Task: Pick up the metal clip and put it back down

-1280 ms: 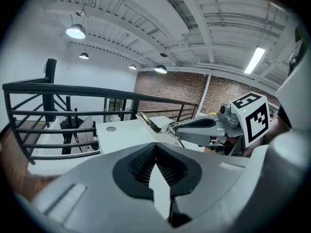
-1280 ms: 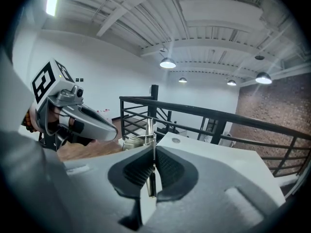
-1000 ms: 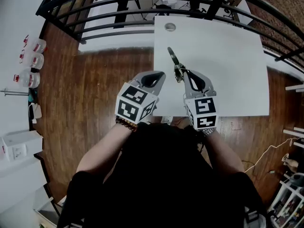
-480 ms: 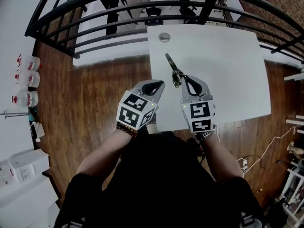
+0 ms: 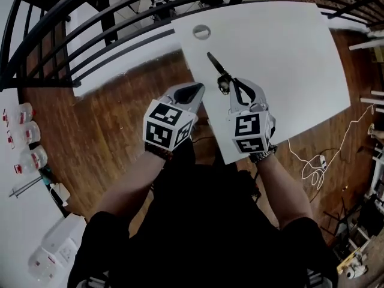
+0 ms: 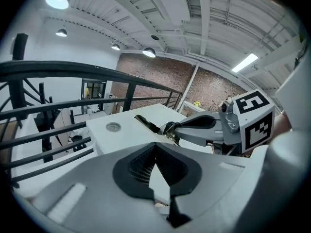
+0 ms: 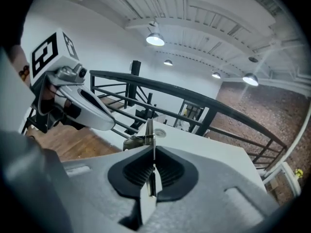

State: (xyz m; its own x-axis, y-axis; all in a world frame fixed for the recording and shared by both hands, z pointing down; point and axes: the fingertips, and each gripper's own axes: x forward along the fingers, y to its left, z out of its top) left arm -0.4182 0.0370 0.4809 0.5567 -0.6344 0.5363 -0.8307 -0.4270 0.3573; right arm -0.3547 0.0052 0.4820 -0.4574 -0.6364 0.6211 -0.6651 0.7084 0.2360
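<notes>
The pick-up looks done: the right tongs [image 5: 226,87] are clamped on the metal clip [image 5: 216,69], holding it up above the counter [image 5: 288,53] near its left edge, the left tongs [image 5: 198,89] hang closed and empty just off that edge, and only the setting-down remains.

Floor [image 5: 114,131]: dark wood planks. White table [image 5: 288,59], round grommet [image 5: 201,32] near far edge. Black metal railing [image 6: 73,71] runs behind table. Far wall brick [image 6: 160,76]; other wall [image 7: 87,47] plain white. Ceiling [image 7: 209,13] white, ribbed, beams; dome lamps [image 7: 155,39] lit. Bottles [image 5: 27,132] at left edge, possibly on shelf. White cable [image 5: 318,159] lies on floor at right.
</notes>
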